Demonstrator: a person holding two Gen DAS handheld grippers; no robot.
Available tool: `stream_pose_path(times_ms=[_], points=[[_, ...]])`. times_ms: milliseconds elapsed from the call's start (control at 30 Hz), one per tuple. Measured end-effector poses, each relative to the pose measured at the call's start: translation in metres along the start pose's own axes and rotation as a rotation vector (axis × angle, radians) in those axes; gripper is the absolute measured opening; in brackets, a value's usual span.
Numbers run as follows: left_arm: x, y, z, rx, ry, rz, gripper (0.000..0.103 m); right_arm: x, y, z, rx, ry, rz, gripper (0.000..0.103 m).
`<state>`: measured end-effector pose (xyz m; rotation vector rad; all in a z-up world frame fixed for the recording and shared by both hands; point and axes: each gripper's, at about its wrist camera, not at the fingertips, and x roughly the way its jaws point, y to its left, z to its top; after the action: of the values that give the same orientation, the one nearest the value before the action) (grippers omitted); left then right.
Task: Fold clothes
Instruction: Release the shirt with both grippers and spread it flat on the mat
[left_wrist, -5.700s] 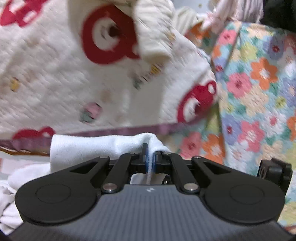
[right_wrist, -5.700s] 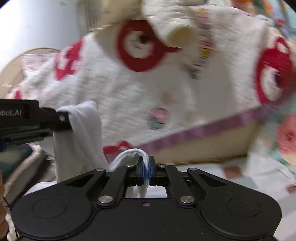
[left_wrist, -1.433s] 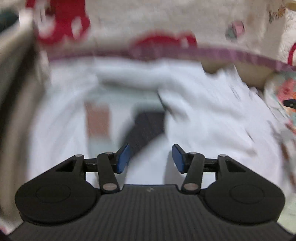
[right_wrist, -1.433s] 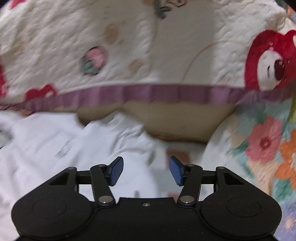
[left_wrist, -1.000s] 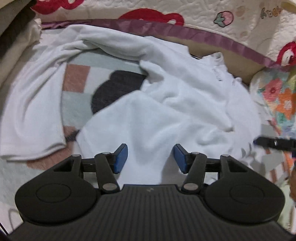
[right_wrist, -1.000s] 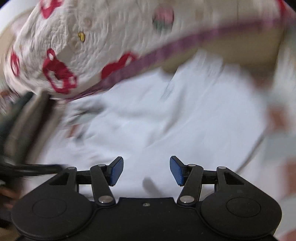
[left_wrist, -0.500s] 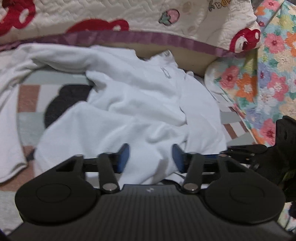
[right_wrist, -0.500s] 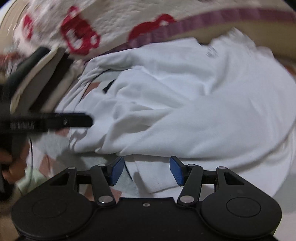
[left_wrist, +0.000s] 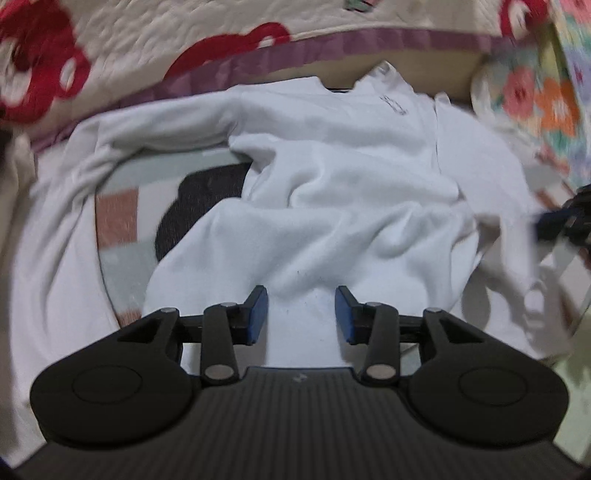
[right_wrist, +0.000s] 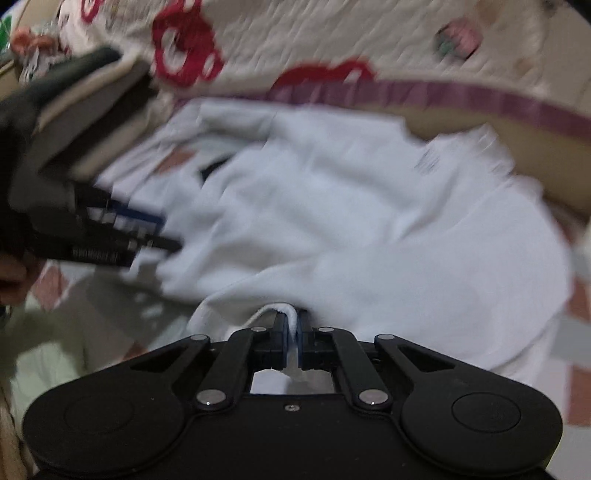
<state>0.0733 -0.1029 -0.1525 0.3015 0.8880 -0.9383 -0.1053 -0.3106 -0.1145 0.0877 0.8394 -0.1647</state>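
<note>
A white long-sleeved top (left_wrist: 332, 192) lies rumpled on a patterned mat, collar at the far side and one sleeve stretched out to the left. My left gripper (left_wrist: 300, 314) is open over the near hem, with the white cloth between its blue pads. My right gripper (right_wrist: 291, 325) is shut on the near edge of the white top (right_wrist: 369, 229). The right gripper shows blurred at the right edge of the left wrist view (left_wrist: 565, 221). The left gripper shows blurred at the left of the right wrist view (right_wrist: 92, 236).
A cream quilt with red prints and a purple border (left_wrist: 221, 55) lies behind the top. A floral cover (left_wrist: 546, 99) is at the far right. The mat (left_wrist: 122, 218) has pink, grey and dark patches. Folded dark and beige items (right_wrist: 81, 110) stack at the left.
My right gripper has shut on the near edge of the top; half a second ago it was open. My left gripper stays open and has moved closer over the hem.
</note>
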Motion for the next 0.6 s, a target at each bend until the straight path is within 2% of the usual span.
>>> stream_pose_path(times_ms=[133, 300, 400, 433, 467, 500, 533, 600], points=[[-0.006, 0.007, -0.001, 0.025, -0.007, 0.096, 0.048, -0.048, -0.052, 0.01, 0.098, -0.069, -0.166, 0.005], [-0.006, 0.023, 0.0, -0.06, 0.028, 0.069, 0.047, -0.103, -0.148, 0.024, 0.148, -0.105, -0.487, 0.004], [-0.01, 0.026, 0.0, -0.107, 0.035, 0.035, 0.048, -0.129, -0.215, 0.037, 0.175, -0.121, -0.755, 0.005], [-0.012, 0.026, 0.001, -0.121, 0.035, 0.026, 0.048, -0.134, -0.236, 0.04, 0.192, -0.122, -0.847, 0.007], [-0.014, 0.027, 0.001, -0.135, 0.035, 0.022, 0.048, -0.138, -0.25, 0.041, 0.209, -0.128, -0.913, 0.014], [-0.015, 0.028, 0.002, -0.146, 0.037, 0.025, 0.048, -0.141, -0.261, 0.041, 0.226, -0.136, -0.971, 0.014], [-0.017, 0.029, 0.002, -0.148, 0.038, 0.035, 0.049, -0.142, -0.268, 0.039, 0.246, -0.13, -0.977, 0.014], [-0.019, 0.031, 0.001, -0.151, 0.04, 0.056, 0.051, -0.141, -0.267, 0.031, 0.28, -0.138, -0.92, 0.034]])
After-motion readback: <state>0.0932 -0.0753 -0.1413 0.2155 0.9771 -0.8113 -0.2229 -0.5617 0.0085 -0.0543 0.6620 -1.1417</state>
